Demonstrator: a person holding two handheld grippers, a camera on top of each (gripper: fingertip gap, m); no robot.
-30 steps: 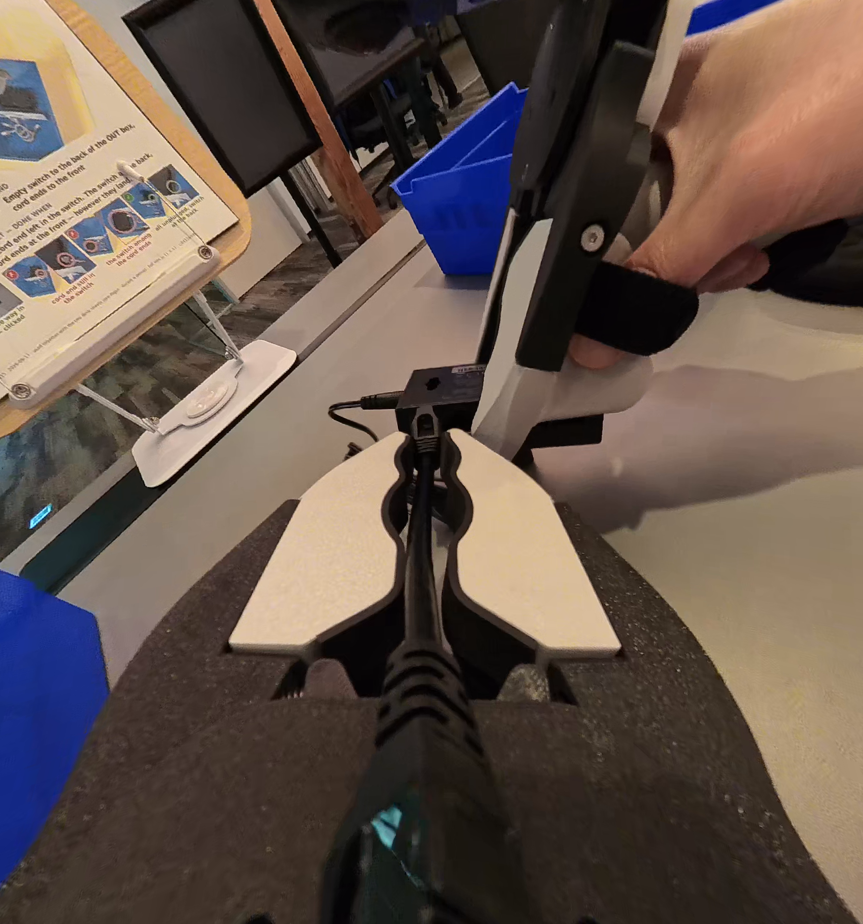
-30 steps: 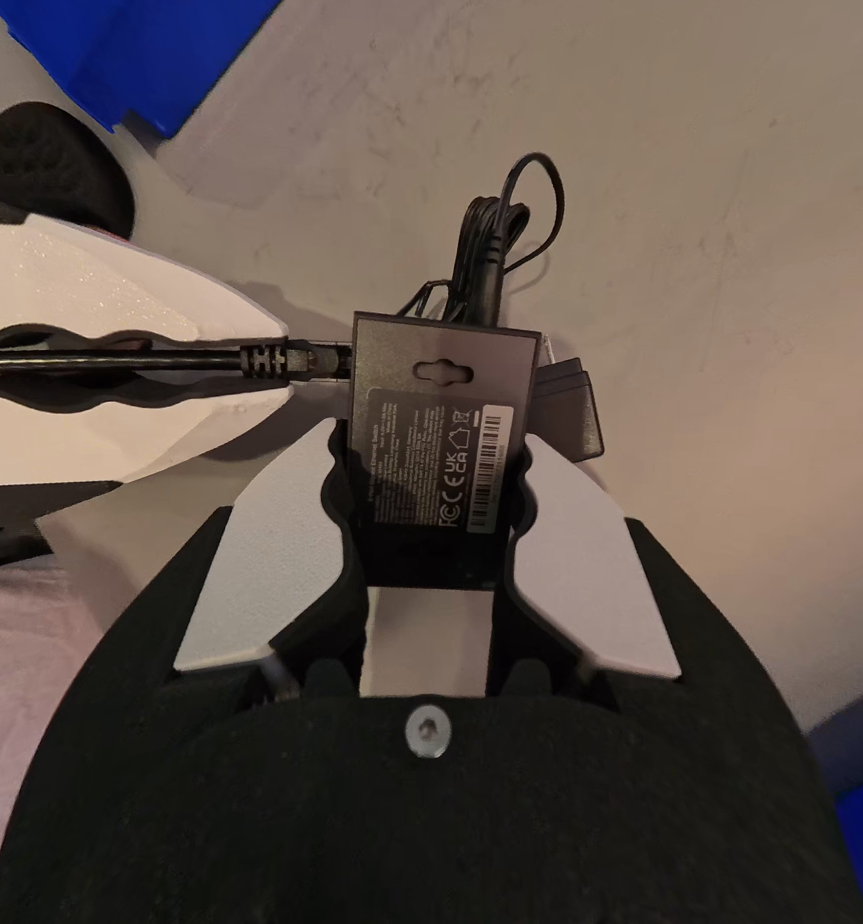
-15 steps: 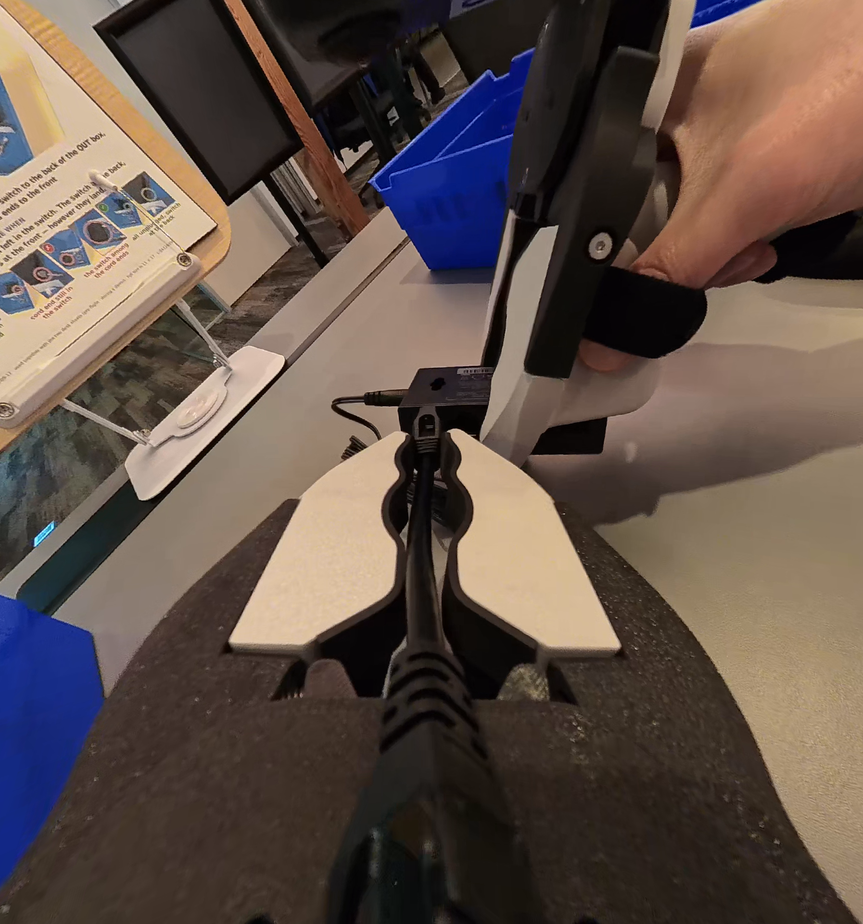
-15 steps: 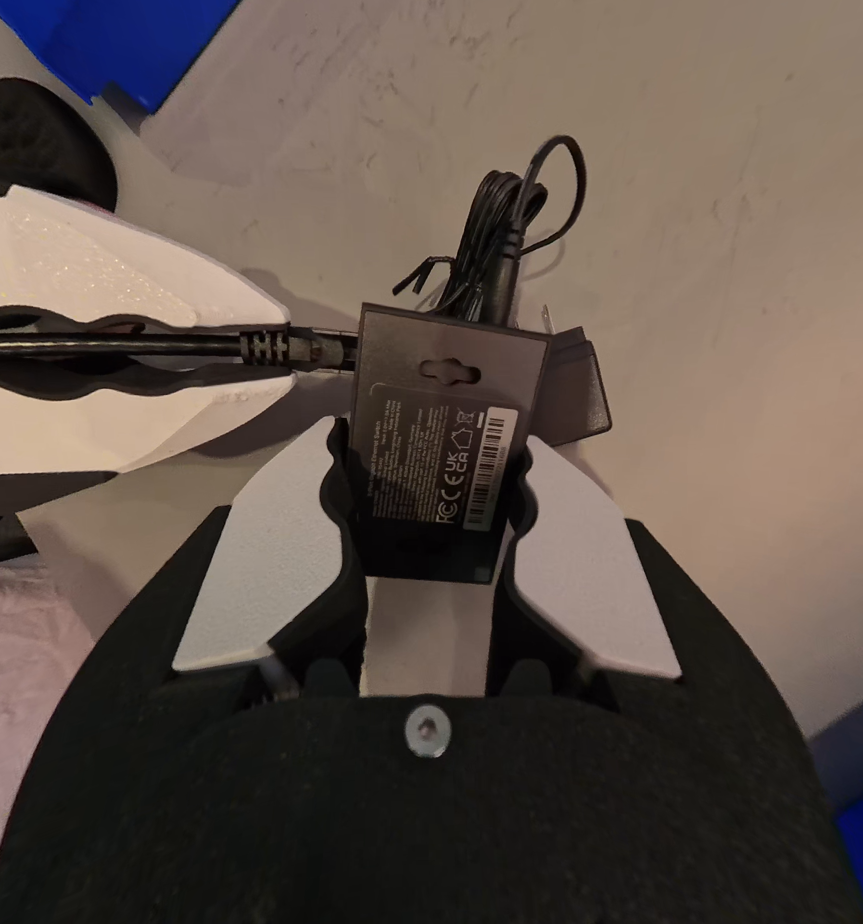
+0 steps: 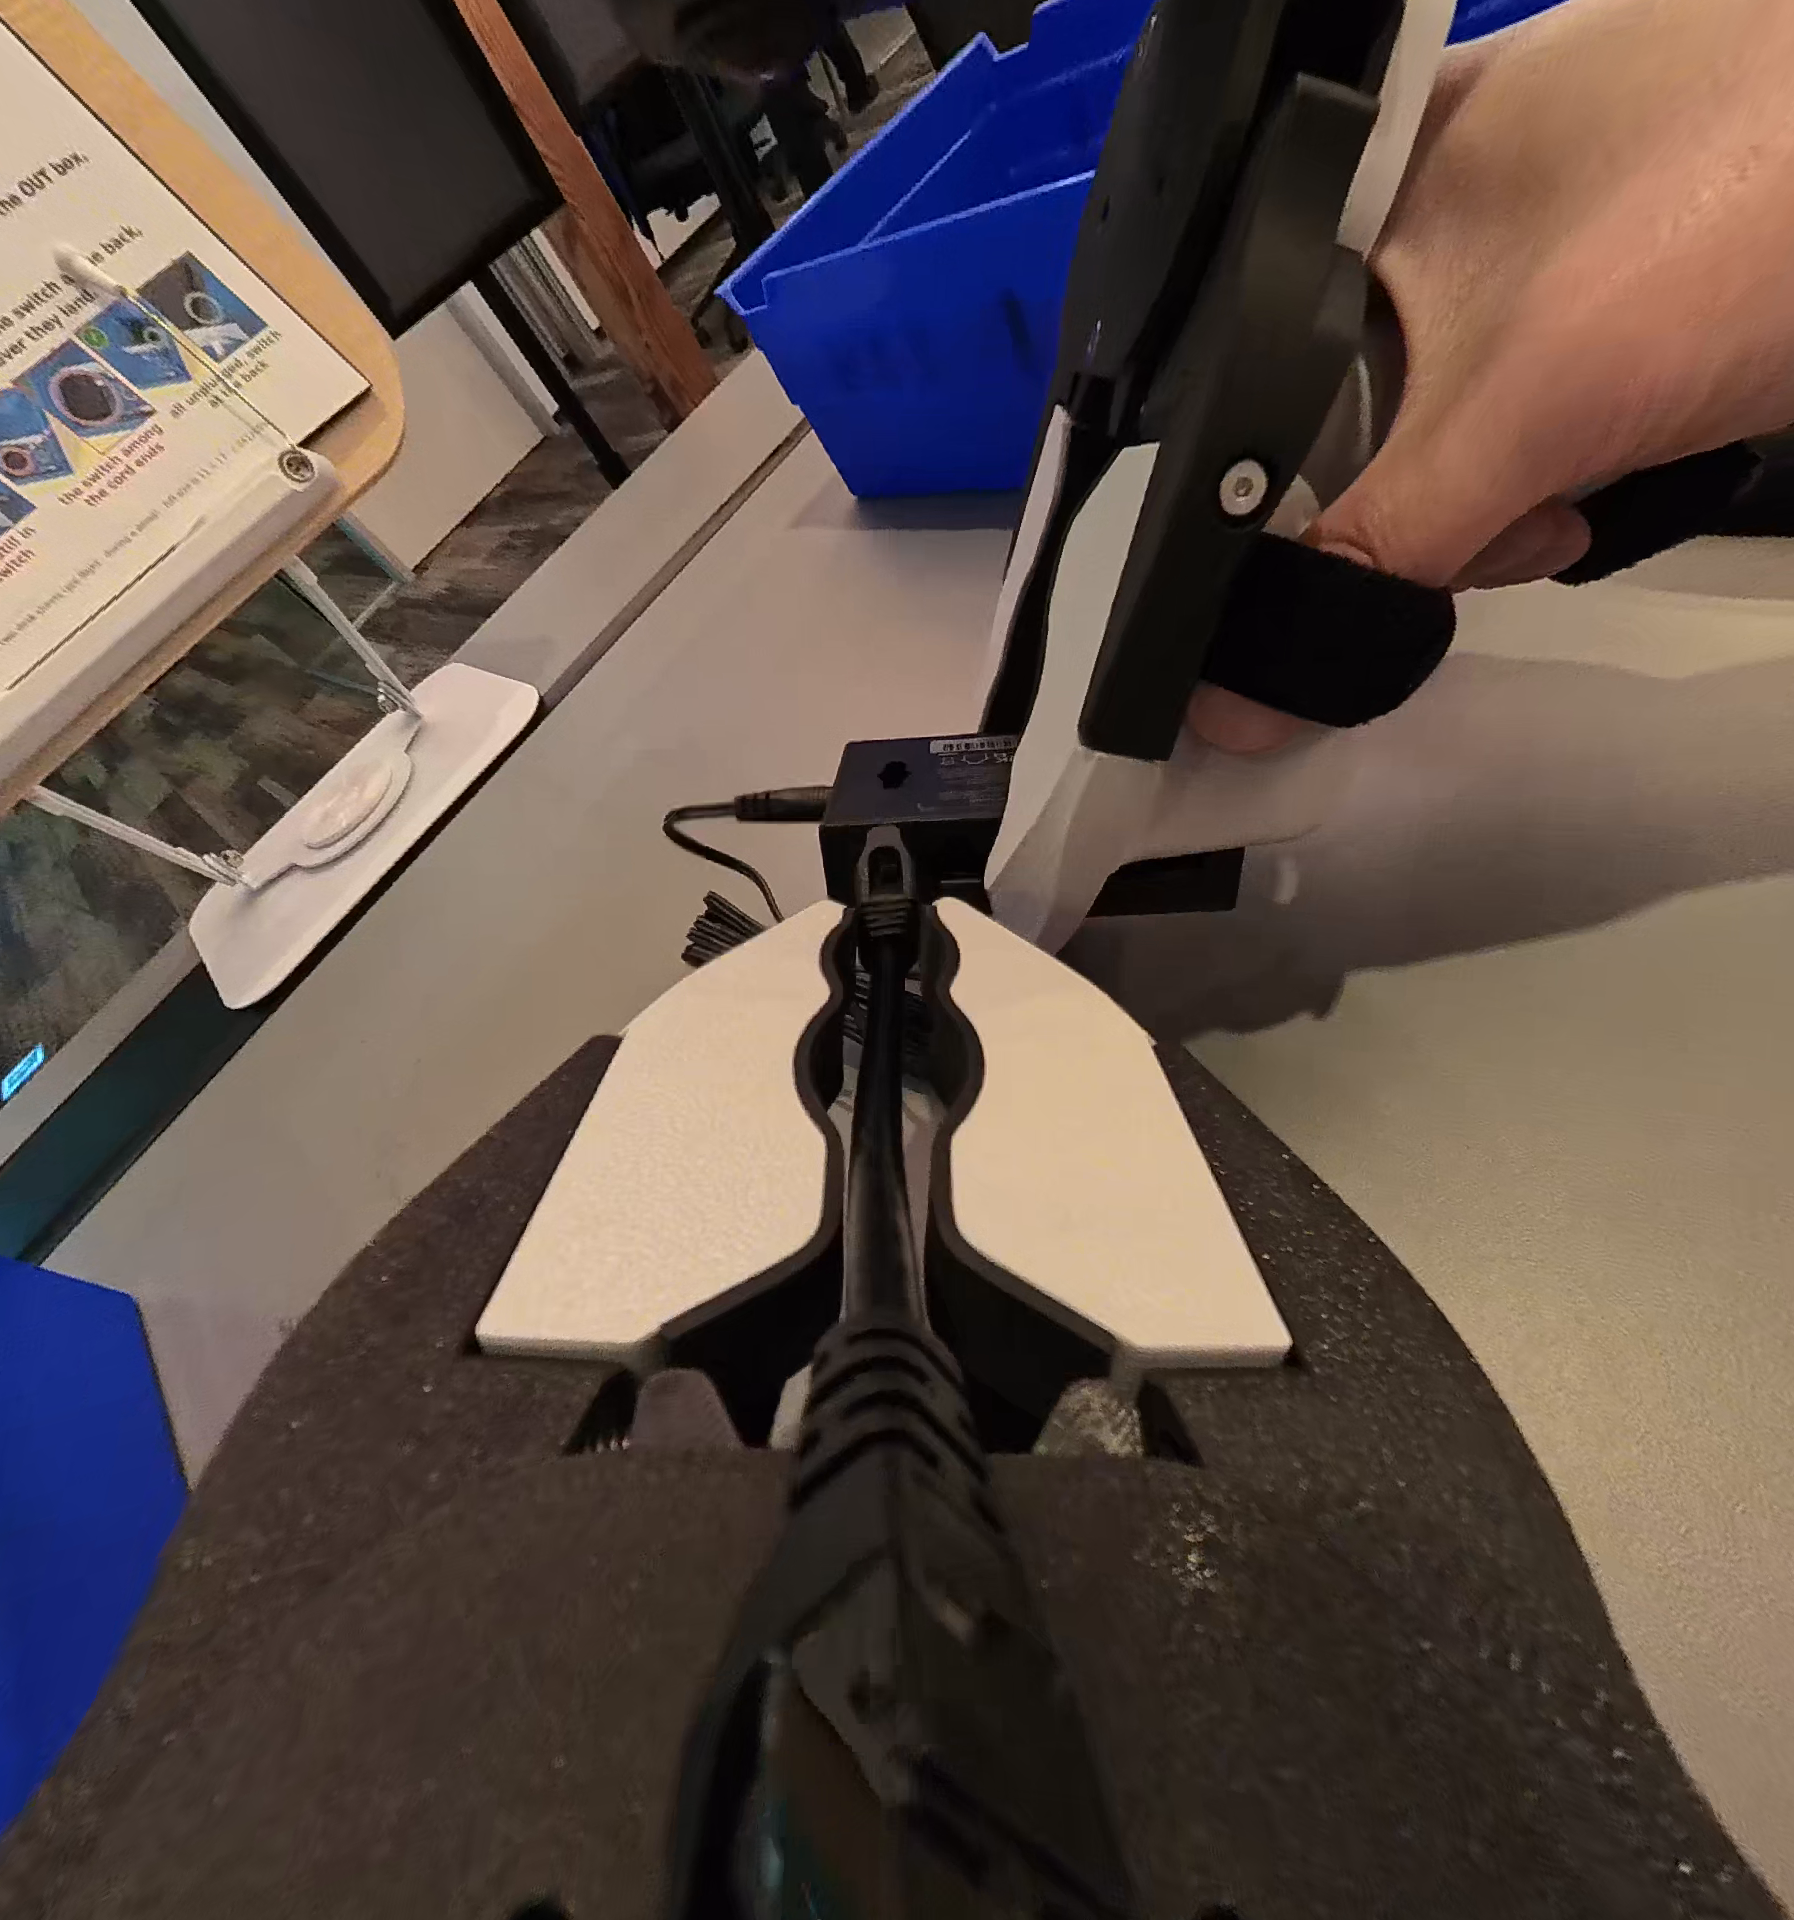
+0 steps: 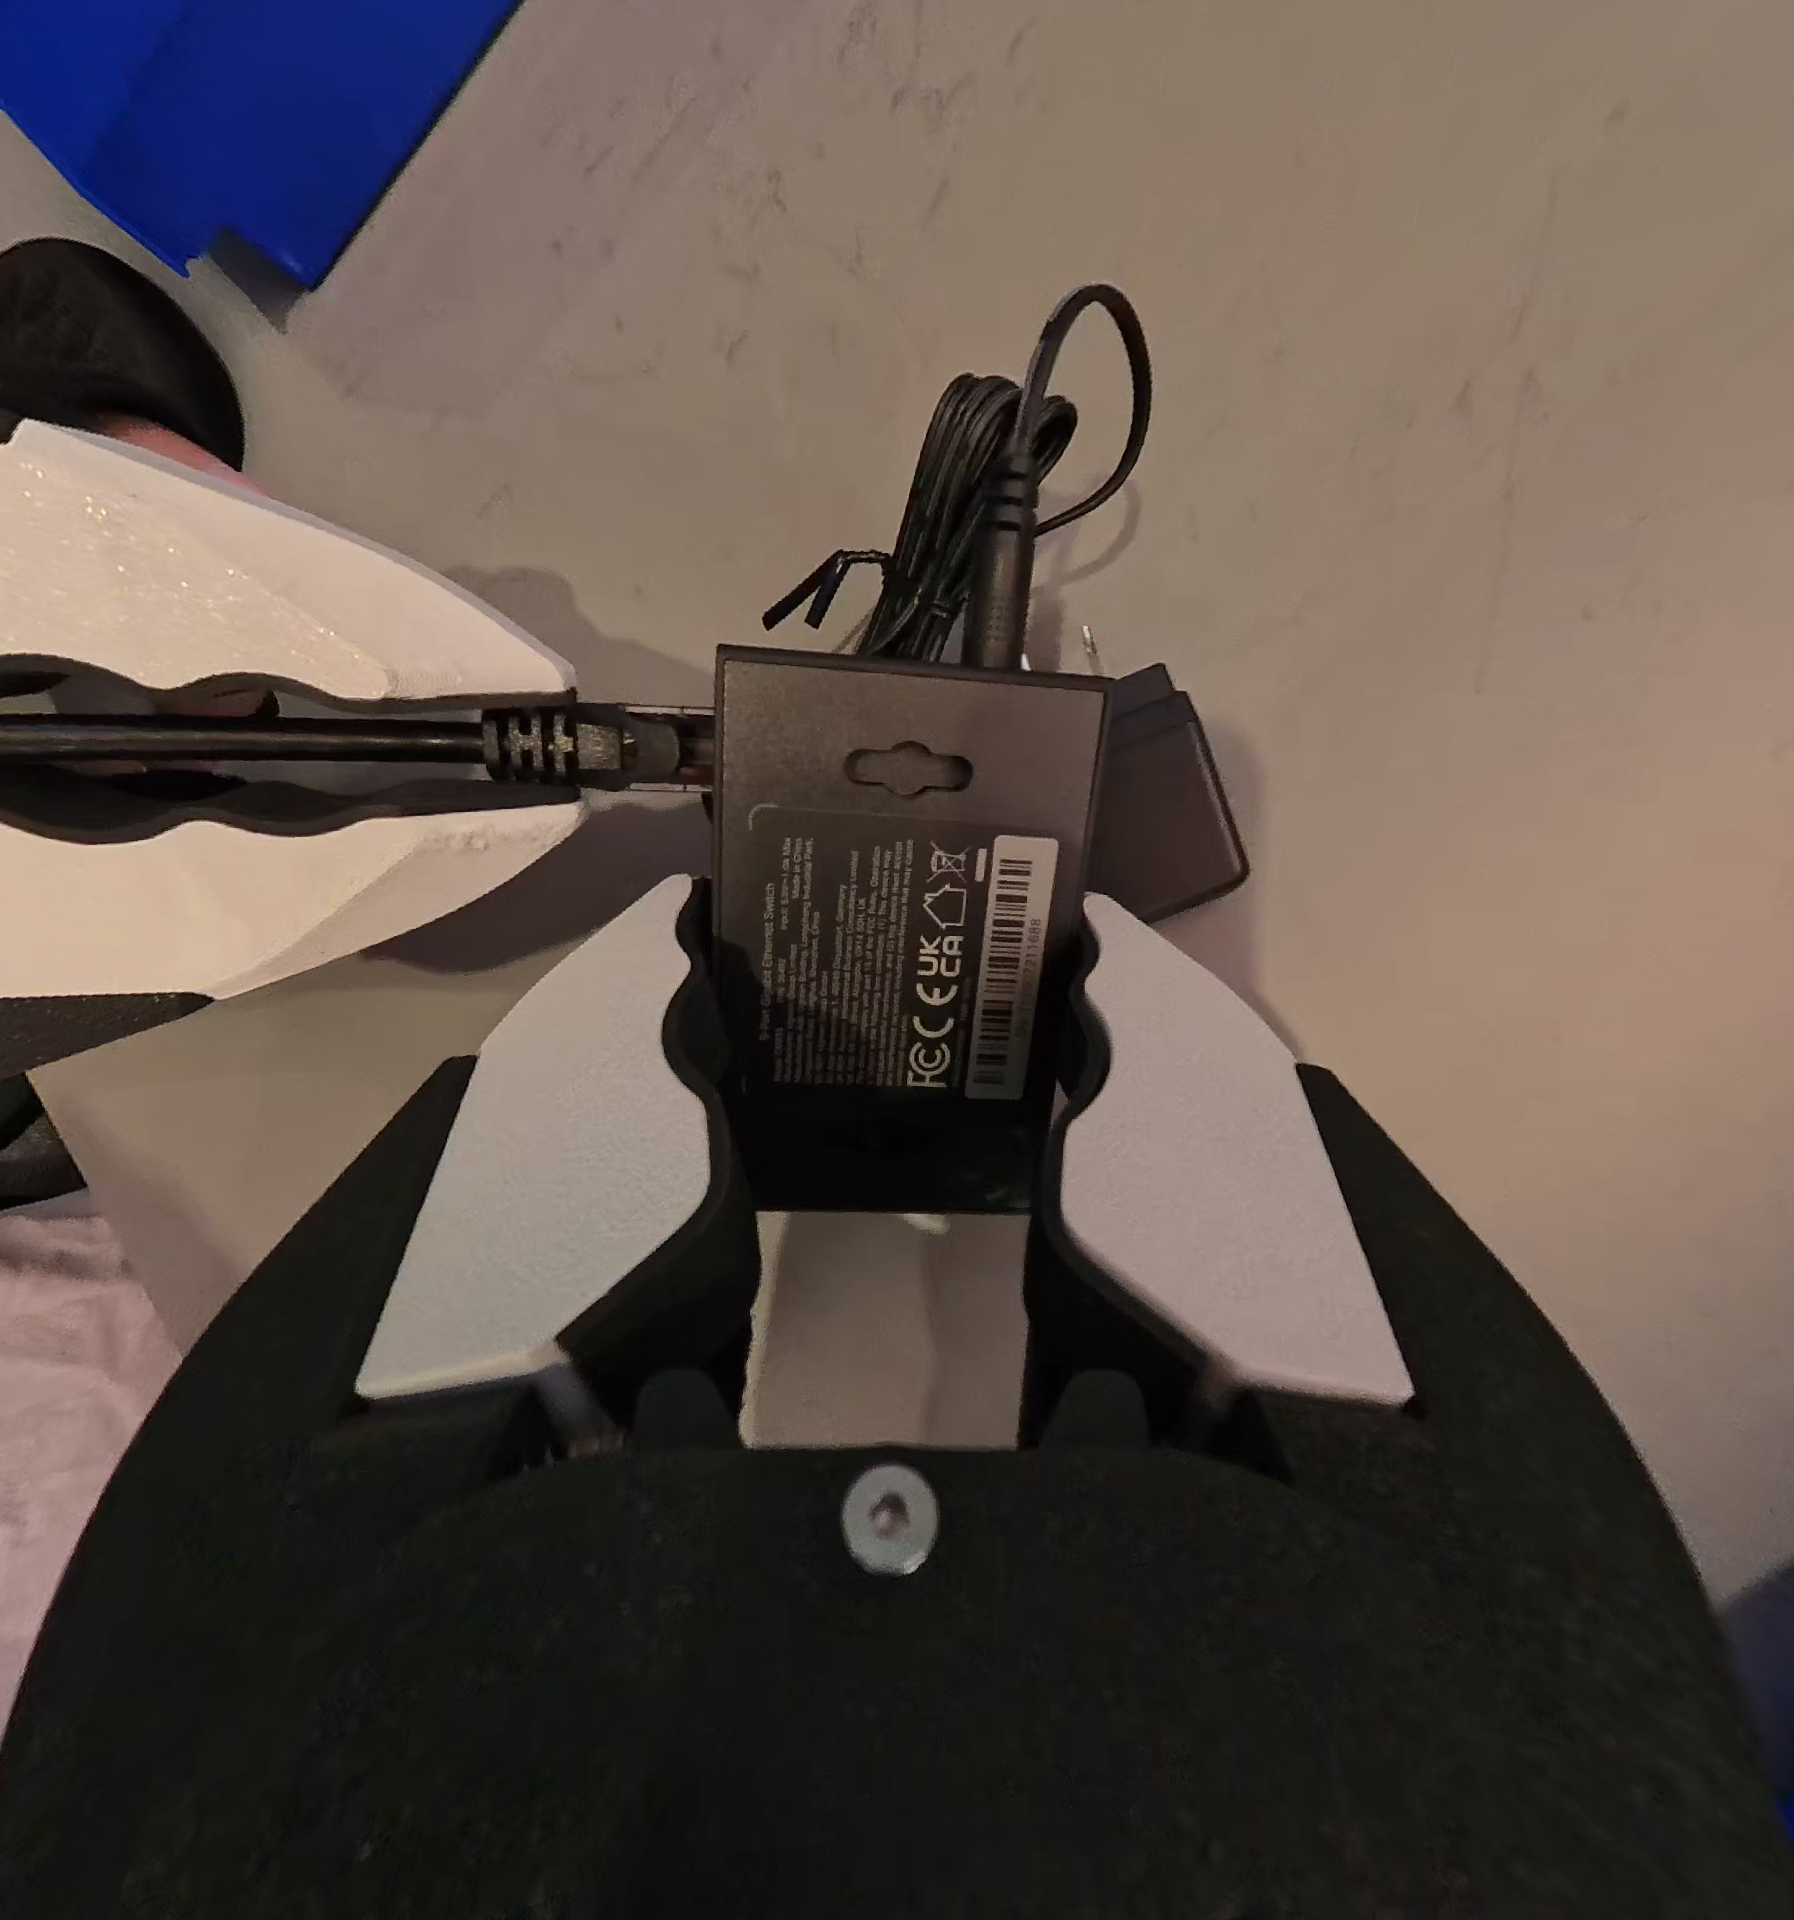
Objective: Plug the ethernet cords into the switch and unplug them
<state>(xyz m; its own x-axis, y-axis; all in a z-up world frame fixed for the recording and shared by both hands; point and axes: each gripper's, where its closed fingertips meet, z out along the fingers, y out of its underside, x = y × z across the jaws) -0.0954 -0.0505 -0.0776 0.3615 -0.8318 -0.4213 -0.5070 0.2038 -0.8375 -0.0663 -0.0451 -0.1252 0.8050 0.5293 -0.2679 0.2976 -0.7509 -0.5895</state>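
Note:
The black switch lies label side up on the grey table. My right gripper is shut on it, one pad on each long side. It reaches down onto the switch in the left wrist view, held by a hand. My left gripper is shut on a black ethernet cord just behind its plug. The plug sits in a port at the end of the switch's side face. How deep it sits I cannot tell. The cord's other plug lies close to the left camera.
The switch's power lead is bundled behind it, with a black adapter beside it. Blue bins stand at the back and another blue bin at the near left. An instruction board on a white stand is beyond the table's left edge.
Both grasps hold. The switch tilted slightly half a second ago and is square again. The plug stays at the port; the left view has shifted a little closer.

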